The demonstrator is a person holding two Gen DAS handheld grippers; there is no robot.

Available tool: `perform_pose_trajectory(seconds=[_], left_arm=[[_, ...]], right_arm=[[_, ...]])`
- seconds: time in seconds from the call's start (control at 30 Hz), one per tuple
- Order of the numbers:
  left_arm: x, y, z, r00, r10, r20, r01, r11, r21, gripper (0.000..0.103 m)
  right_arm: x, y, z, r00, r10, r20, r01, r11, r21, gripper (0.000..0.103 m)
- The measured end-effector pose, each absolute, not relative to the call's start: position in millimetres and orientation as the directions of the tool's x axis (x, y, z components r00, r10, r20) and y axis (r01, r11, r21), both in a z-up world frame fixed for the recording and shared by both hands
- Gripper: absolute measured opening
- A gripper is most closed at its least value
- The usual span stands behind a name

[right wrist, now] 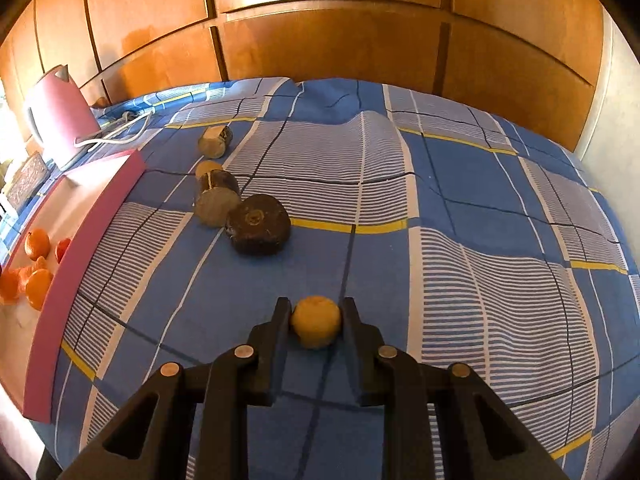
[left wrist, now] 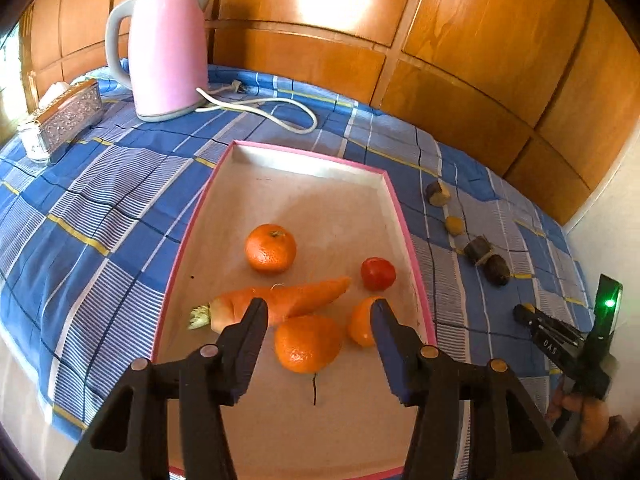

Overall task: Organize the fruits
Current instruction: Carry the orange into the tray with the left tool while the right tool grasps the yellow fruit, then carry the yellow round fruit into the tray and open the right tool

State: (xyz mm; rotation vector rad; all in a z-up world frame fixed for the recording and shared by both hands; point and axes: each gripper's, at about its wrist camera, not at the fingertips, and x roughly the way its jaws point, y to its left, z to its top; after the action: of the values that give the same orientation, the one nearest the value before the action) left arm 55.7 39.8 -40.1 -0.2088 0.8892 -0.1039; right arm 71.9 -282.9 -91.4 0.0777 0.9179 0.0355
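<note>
Item count:
- Tray (left wrist: 404,216): 1. Holds 3 oranges (left wrist: 271,248) (left wrist: 307,343) (left wrist: 360,322), 1 carrot (left wrist: 288,300), 1 tomato (left wrist: 377,273).
- Cloth, right of tray: 3 dark brown chunks (right wrist: 258,225) (right wrist: 217,199) (right wrist: 216,141), 2 small yellow fruits (right wrist: 316,321) (right wrist: 208,168).
- Far left: 1 kettle (left wrist: 166,48), 1 tissue box (left wrist: 70,116).

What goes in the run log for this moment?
left tongs: open over tray | right tongs: shut on yellow fruit, on cloth | step: carry to tray

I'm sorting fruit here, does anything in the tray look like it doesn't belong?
Yes: a carrot lies in the pink tray among the oranges and a small red fruit. It's a vegetable, not fruit.
</note>
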Motion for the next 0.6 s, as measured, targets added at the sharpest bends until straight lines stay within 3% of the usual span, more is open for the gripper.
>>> perform_pose_trajectory(seconds=[0.2,0.3,0.6], left_arm=[[50,41,-37,0.637,-0.159,-0.754,-0.003,0.978,-0.209,0.055],[45,45,-32,0.656,-0.126,-0.744,-0.018,0.983,-0.183,0.065],[37,52,-24,0.677,-0.066,-0.733,-0.071,0.986,-0.154,0.069]], right_arm=[[71,-283,-92,0.612,0.065,-0.788,-0.004,0.997,0.079,0.024],[70,-283,-92,0.614,0.071,-0.786,-0.007,0.996,0.084,0.024],[70,-286,-86,0.601,0.112,-0.791,-0.001,0.99,0.139,0.024]])
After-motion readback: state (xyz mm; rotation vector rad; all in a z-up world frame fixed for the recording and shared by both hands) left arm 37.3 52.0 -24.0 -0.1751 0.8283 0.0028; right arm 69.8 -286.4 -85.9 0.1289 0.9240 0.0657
